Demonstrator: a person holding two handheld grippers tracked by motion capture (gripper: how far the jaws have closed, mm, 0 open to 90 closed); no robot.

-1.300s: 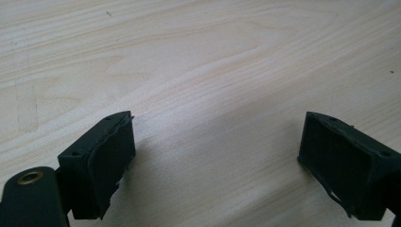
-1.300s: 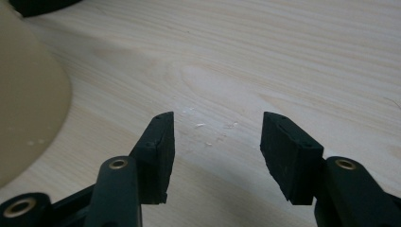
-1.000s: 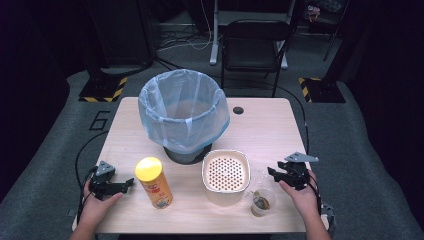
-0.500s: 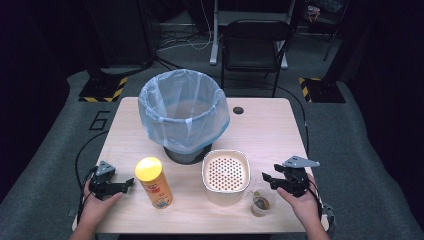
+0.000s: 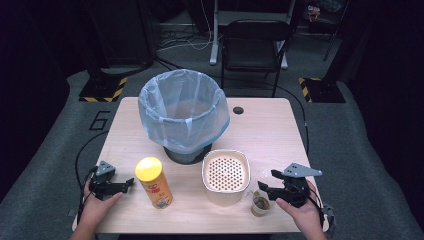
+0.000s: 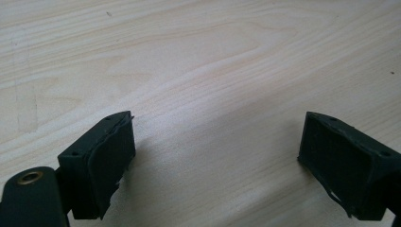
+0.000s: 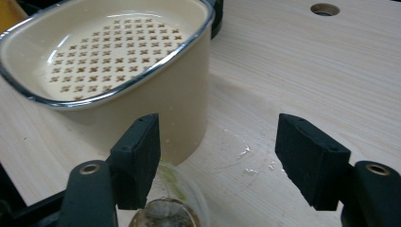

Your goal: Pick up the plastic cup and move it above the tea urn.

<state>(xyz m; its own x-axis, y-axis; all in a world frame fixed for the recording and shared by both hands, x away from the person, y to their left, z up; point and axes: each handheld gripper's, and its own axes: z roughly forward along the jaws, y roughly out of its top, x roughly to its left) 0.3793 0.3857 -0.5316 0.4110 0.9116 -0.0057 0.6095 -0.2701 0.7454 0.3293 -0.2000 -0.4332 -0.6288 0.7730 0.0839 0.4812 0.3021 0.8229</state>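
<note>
High view: a pale wood-grain table (image 5: 270, 130) carries a bin (image 5: 183, 112) lined with a thin blue plastic bag, standing at the centre rear. In front of it sit a yellow-lidded cylindrical can (image 5: 154, 182) and a cream, rounded-square container (image 5: 225, 176) with a perforated insert. A small clear cup (image 5: 260, 204) stands just beside the container's right front corner. The left tongs (image 5: 125, 184) lie low near the can, held in the left hand (image 5: 96, 210); the right tongs (image 5: 264, 189) sit just over the cup. A black chair (image 5: 255, 45) stands beyond the table. Left gripper view: both black pads are set wide apart over bare wood, nothing between them. Right gripper view: the jaws are spread apart; the container's glossy wall and metal rim (image 7: 142, 71) stand close ahead on the left, the cup's rim (image 7: 182, 198) lies below the left pad, and small wet spots (image 7: 246, 153) glisten on the wood.
</note>
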